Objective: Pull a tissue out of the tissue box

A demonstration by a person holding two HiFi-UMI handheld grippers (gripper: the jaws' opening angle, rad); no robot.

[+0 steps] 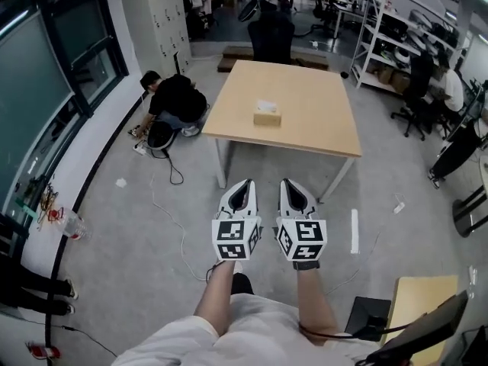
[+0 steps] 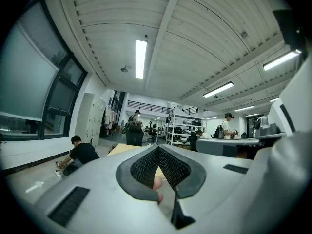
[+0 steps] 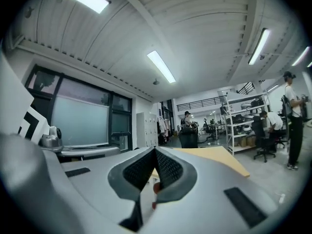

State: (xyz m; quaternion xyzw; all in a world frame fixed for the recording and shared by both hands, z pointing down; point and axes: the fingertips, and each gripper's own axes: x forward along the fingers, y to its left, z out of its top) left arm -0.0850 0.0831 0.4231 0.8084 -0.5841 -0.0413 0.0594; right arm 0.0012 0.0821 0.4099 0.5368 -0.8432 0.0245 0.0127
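In the head view a tan tissue box [image 1: 267,117] with a white tissue [image 1: 266,106] sticking out of its top stands on a light wooden table [image 1: 320,128], well ahead of me. My left gripper [image 1: 245,182] and right gripper [image 1: 287,181] are held side by side over the floor, short of the table's near edge, and point at it. The left gripper [image 2: 157,148] has its jaws together at the tips with nothing between them. So does the right gripper [image 3: 155,150]. The table [image 3: 219,156] shows beyond the right jaws. The box is hidden in both gripper views.
A person in black [image 1: 174,101] crouches on the floor left of the table, with cables [image 1: 177,227] trailing toward me. A black office chair [image 1: 272,36] stands behind the table and shelving [image 1: 385,44] at the right. A small desk [image 1: 423,296] is at my lower right.
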